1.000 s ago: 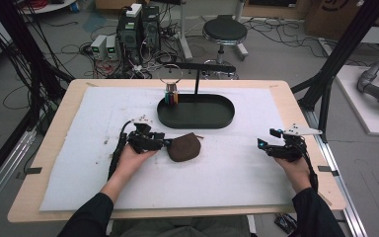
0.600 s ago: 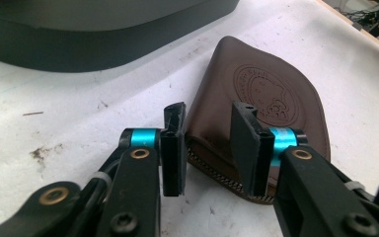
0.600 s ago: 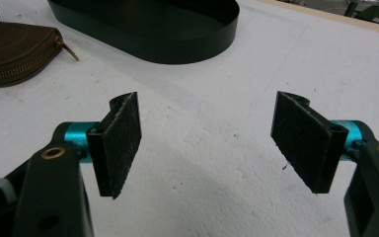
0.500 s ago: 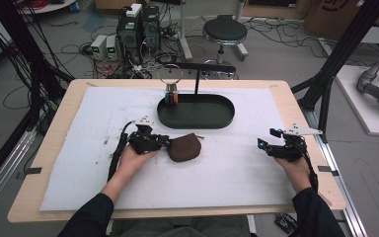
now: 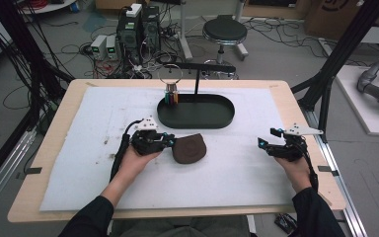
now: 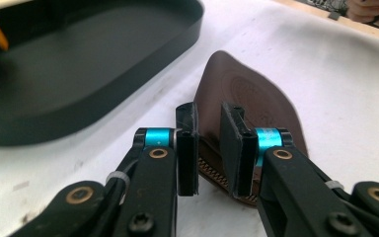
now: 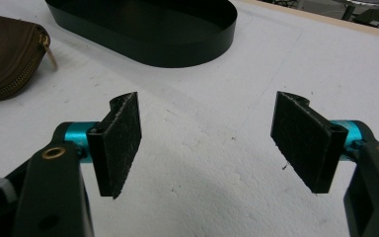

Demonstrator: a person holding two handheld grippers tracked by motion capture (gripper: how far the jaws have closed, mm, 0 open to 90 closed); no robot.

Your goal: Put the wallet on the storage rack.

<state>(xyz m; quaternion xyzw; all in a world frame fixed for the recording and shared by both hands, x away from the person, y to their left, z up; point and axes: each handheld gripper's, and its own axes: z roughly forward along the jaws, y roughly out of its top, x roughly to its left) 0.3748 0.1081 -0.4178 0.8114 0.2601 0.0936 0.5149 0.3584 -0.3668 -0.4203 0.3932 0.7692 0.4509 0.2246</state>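
Overhead, we note a wooden bench point(image 5: 54, 148) carrying a white foam mat point(image 5: 237, 177) that covers nearly all of its top. Next in size, a black oval tray point(image 5: 196, 121) sits toward the far edge of the mat, near the middle; a thin black stand with a wire ring point(image 5: 170, 75) rises over its left end, and a small cluster of coloured tubes point(image 5: 171, 97) stands inside that end.

Just in front of the tray's near rim lies a brown zippered leather pouch point(image 5: 189, 148), flat on the mat, apart from the tray. In the left gripper view the pouch point(image 6: 256, 98) has its brass zipper edge toward us, between the jaws.

Our left gripper point(image 5: 167, 142) sits at the pouch's left side, on the mat left of centre. Its jaws have just been closing and now stand narrow, the pouch's edge between them. The left gripper point(image 6: 208, 143) shows one pad close against the leather; whether both pads actually press on it we cannot tell, since a slim gap shows beside the other pad.

Our right gripper point(image 5: 265, 144) rests near the right edge of the mat, well apart from pouch and tray. In its own view the right gripper point(image 7: 212, 143) has jaws spread wide, with bare mat between the pads and nothing held.
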